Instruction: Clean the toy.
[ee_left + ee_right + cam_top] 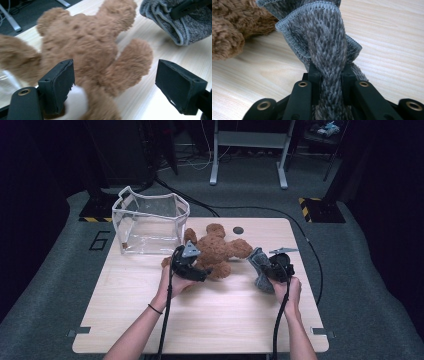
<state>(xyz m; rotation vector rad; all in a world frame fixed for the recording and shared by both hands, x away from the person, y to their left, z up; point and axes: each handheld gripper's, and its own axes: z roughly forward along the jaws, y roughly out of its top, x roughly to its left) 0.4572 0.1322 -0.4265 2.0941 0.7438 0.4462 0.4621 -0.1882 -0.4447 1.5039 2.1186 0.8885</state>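
Gripping a bunched grey cloth (329, 50), the right gripper (329, 82) has its two black jaws pinched tight on the fabric, which rises in a thick twist between them. From above, this cloth hangs crumpled at the right gripper (266, 266), over the right part of the wooden table (200, 325). The left gripper (115, 85) stands wide, its padded fingers (58, 85) apart and pressing on nothing; a brown teddy bear (90, 50) lies on the table just beyond and partly between them, one paw reaching toward the gap. Seen from overhead, the left gripper (192, 264) sits over the bear's lower edge, and the bear (220, 247) lies sprawled near the middle of the table. Just behind the bear, at the table's far left corner, stands a clear plastic bag (150, 222) with white edging, its top open.
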